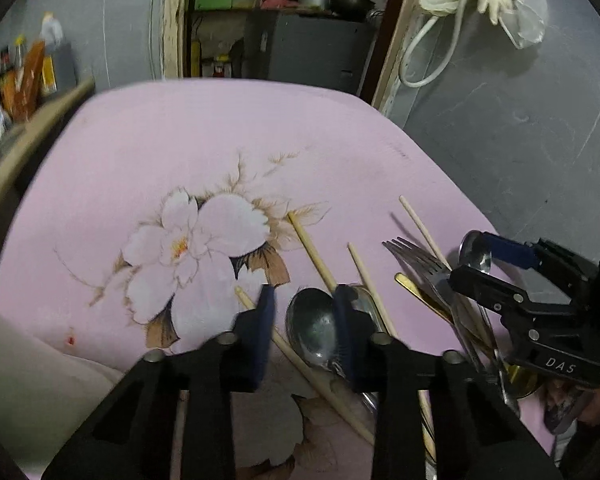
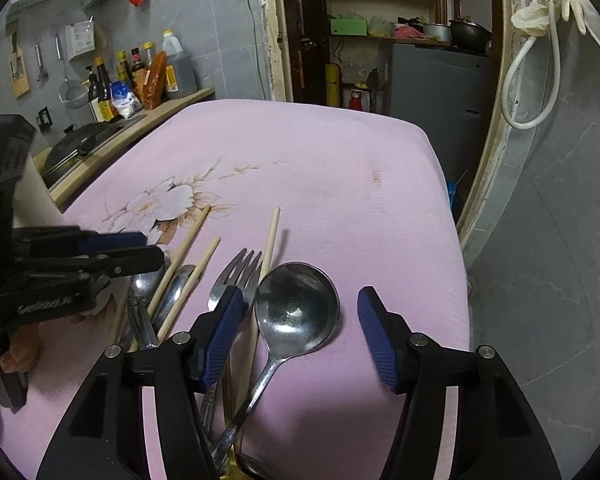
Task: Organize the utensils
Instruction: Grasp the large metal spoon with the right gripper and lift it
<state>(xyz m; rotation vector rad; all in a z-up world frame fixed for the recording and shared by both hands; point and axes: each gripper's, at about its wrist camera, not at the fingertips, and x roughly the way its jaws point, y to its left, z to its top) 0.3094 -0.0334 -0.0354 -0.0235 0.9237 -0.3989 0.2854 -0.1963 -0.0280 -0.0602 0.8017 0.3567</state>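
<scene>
Cramped grey-tiled kitchen; pink floral tabletop (image 2: 340,184) strewn with chopsticks (image 2: 188,240), forks (image 2: 240,276) and steel spoons. Right gripper (image 2: 300,336) wide open around large spoon (image 2: 296,304), holding nothing. Left gripper (image 1: 302,330) half-closed around smaller spoon (image 1: 312,324), grip uncertain. Rigid, slippery metal; probably best pinched at the handle.

Both wrist cameras are looking forward and down, close over the pink cloth (image 1: 148,152). Both are sharing the utensil pile (image 2: 204,300): at 4 o'clock in left view, 7 o'clock in right.
</scene>
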